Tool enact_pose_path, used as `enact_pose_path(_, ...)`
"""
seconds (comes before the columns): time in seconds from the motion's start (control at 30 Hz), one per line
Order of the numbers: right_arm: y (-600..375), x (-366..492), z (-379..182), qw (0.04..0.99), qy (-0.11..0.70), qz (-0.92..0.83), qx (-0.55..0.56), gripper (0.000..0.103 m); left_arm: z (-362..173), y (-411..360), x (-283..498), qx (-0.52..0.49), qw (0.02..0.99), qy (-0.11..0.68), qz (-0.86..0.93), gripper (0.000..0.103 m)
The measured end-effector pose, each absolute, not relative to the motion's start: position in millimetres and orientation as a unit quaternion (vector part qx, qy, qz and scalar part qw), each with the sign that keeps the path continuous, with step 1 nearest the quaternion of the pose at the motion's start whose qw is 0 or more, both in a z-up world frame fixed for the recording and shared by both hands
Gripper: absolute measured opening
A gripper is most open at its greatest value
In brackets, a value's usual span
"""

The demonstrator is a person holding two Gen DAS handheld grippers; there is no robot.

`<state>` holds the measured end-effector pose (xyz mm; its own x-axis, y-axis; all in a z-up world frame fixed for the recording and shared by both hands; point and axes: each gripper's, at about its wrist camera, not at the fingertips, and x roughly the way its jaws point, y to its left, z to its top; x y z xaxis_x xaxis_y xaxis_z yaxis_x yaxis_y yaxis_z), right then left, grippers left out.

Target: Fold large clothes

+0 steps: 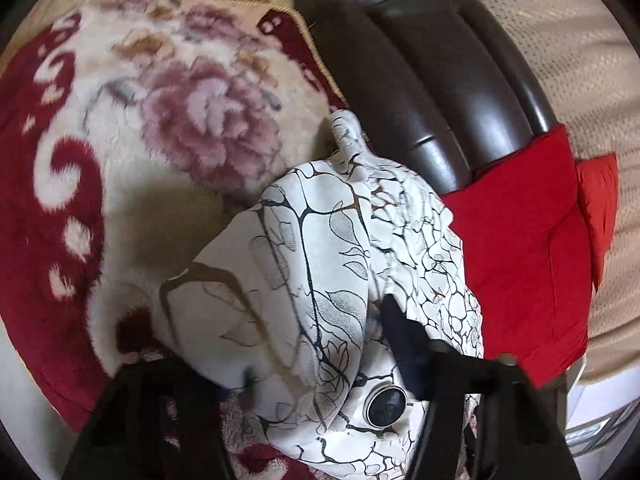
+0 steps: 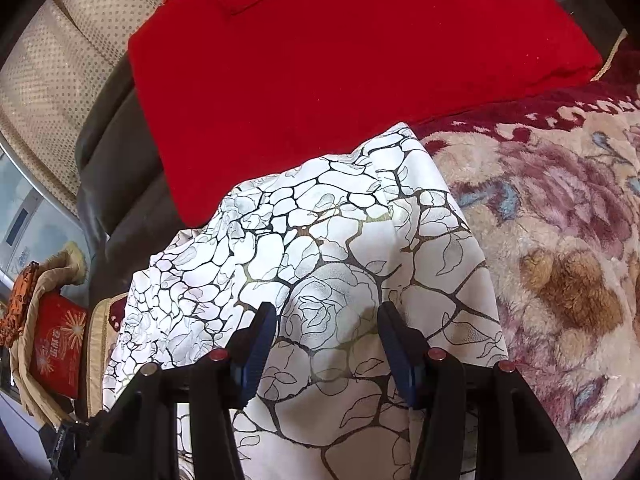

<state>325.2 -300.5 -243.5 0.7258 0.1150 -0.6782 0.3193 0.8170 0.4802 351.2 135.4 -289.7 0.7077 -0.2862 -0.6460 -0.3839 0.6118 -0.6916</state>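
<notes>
A: Left wrist view: why is the white garment (image 1: 320, 264) heaped like that?
B: It looks bunched for a fold. It lies on the floral blanket (image 1: 160, 120), its edge touching the red cloth (image 1: 520, 248). The left gripper (image 1: 320, 368) has fabric between its jaws; whether they pinch it I cannot tell.
A: How does it look?
B: White, with black vein-like lines and 1 dark round button (image 1: 387, 404).
A: Right wrist view?
B: The right gripper (image 2: 326, 332) hangs over the garment (image 2: 340, 240), jaws apart, gripping nothing, probably waiting to steady it.

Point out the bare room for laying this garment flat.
Free: the floral blanket left of the white garment, up to its gold edge. Crowded: the red cloth borders the garment on the other side, over the dark sofa arm.
</notes>
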Motion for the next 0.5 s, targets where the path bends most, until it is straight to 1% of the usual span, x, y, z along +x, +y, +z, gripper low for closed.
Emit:
enact_pose_path(0.1,-300,326,-244,0.881,0.367,-0.056,0.294,0.057,-291,137,352,-0.445,0.810,0.380,0.034,0.057)
enact_pose_path(0.2,-300,326,-244,0.881,0.369,-0.054,0.292,0.057,-295,136,356,-0.450,0.805,0.386,0.026,0.082)
enact_pose_path(0.37,-298,327,-245,0.882,0.371,-0.053,0.286,0.057,-301,136,364,-0.461,0.793,0.397,0.024,0.082)
enact_pose_path(0.4,-298,328,-245,0.882,0.372,-0.052,0.285,0.057,-301,136,364,-0.464,0.792,0.395,0.025,0.073)
enact_pose_path(0.43,-298,327,-245,0.882,0.372,-0.052,0.285,0.057,-301,137,364,-0.466,0.792,0.395,0.025,0.066)
enact_pose_path(0.5,-299,328,-245,0.882,0.372,-0.050,0.285,0.057,-300,137,365,-0.458,0.795,0.396,0.020,0.047)
